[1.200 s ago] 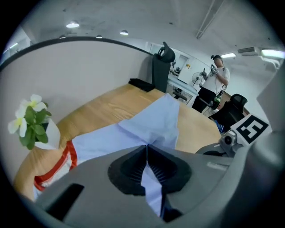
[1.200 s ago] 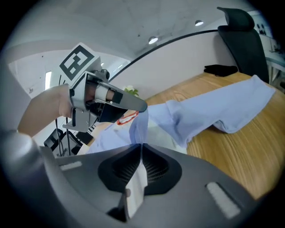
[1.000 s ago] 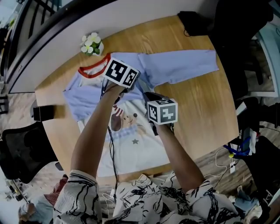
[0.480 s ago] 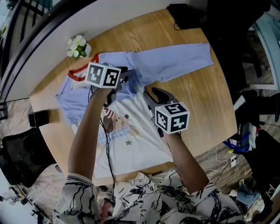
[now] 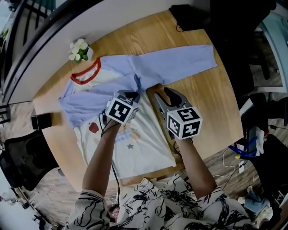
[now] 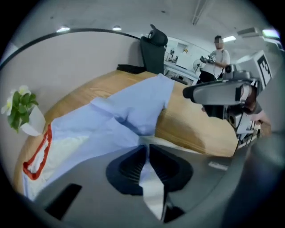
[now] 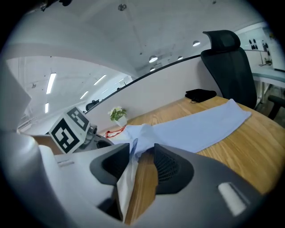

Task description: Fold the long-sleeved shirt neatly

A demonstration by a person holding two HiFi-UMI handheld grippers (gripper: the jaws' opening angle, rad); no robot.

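Note:
The long-sleeved shirt (image 5: 148, 134) lies flat on the round wooden table (image 5: 211, 103), with a white body, blue sleeves and a red collar (image 5: 85, 76). One sleeve (image 5: 180, 65) stretches out to the right; the other is folded in at the left. My left gripper (image 5: 133, 95) points down at the shirt near the right armpit. Its jaws are closing and pinch a fold of the fabric (image 6: 129, 120) at their tips (image 6: 147, 147). My right gripper (image 5: 165, 94) hovers over the shirt's right side edge. Its jaws (image 7: 142, 153) are opening, and no pad touches the cloth (image 7: 196, 129) below.
A small white pot of flowers (image 5: 80, 49) stands by the collar at the table's far edge. A black object (image 5: 189, 11) lies at the far right rim, and a dark box (image 5: 41, 120) sits at the left edge. Black office chairs (image 7: 227, 62) stand around; a person (image 6: 218, 58) stands far off.
My left gripper came from the collar back toward me to the armpit, opened on the way and closed on cloth. My right gripper lifted, drifted right and opened.

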